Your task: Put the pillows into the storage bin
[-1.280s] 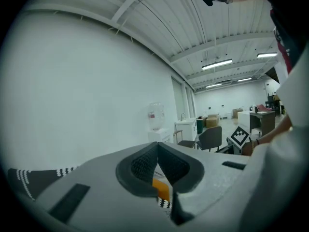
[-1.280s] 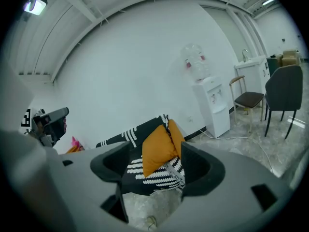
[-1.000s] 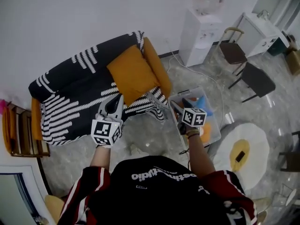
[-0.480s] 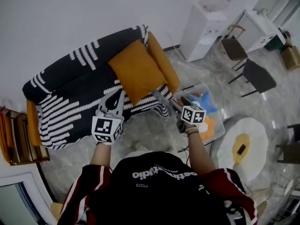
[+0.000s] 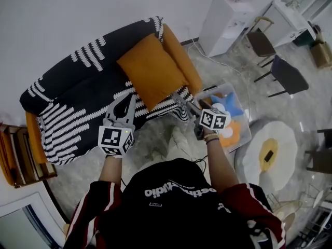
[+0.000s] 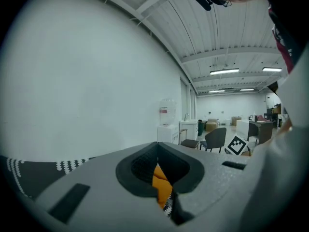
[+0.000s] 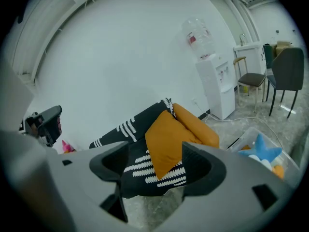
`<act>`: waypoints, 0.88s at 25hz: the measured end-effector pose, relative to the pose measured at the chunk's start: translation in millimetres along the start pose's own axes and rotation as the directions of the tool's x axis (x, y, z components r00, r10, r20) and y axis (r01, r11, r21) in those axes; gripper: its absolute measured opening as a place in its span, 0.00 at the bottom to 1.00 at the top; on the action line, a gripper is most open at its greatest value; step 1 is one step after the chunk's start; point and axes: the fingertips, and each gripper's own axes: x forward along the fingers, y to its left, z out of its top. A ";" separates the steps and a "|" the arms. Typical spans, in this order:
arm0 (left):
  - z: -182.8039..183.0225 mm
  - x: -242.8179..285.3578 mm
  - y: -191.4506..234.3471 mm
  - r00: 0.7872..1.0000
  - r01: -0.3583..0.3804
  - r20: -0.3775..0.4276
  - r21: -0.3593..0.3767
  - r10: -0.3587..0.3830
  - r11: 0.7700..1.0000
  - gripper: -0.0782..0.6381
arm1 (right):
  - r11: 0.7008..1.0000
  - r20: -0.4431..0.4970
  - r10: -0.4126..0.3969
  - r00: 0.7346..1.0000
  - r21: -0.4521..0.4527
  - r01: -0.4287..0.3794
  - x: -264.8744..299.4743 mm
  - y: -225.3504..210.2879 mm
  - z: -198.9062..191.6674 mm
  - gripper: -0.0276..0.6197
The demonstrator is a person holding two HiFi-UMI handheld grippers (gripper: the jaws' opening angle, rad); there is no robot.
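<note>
An orange pillow (image 5: 151,77) (image 7: 166,138) leans on the right end of a sofa (image 5: 78,95) draped in a black-and-white blanket. My left gripper (image 5: 126,99) (image 6: 161,190) hovers over the sofa's front edge just left of the pillow, jaws shut with nothing in them; orange shows through the slit. My right gripper (image 5: 181,101) (image 7: 153,167) is open and empty, pointing at the pillow's lower right corner from a short way off. The clear storage bin (image 5: 244,134) (image 7: 244,140) sits on the floor under my right hand, with a blue star toy (image 7: 263,151) and orange items inside.
The sofa's orange armrest (image 5: 181,66) stands between the pillow and the bin. A water dispenser (image 5: 220,19), two chairs (image 5: 285,77) and a white cable lie beyond. A round white-and-yellow rug (image 5: 270,152) is right of the bin. A wooden shelf (image 5: 15,154) is at the far left.
The sofa and pillow have come closer to both grippers. The right gripper has drawn nearer the pillow's lower corner. Both jaws look unchanged.
</note>
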 end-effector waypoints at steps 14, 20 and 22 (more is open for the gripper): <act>-46.5 96.2 26.0 0.990 0.008 -0.142 0.012 -0.007 1.000 0.12 | 0.982 -0.060 0.000 0.998 0.189 0.012 125.2 -79.9 -10.8 0.58; -92.1 123.6 31.1 0.969 0.006 -0.245 -0.022 -0.011 1.000 0.12 | 0.957 -0.098 0.015 0.995 0.291 0.015 174.6 -114.0 -41.5 0.59; -105.7 132.8 34.3 0.963 -0.001 -0.269 -0.033 -0.008 0.999 0.12 | 0.945 -0.099 0.012 0.995 0.325 0.021 191.9 -127.6 -47.3 0.59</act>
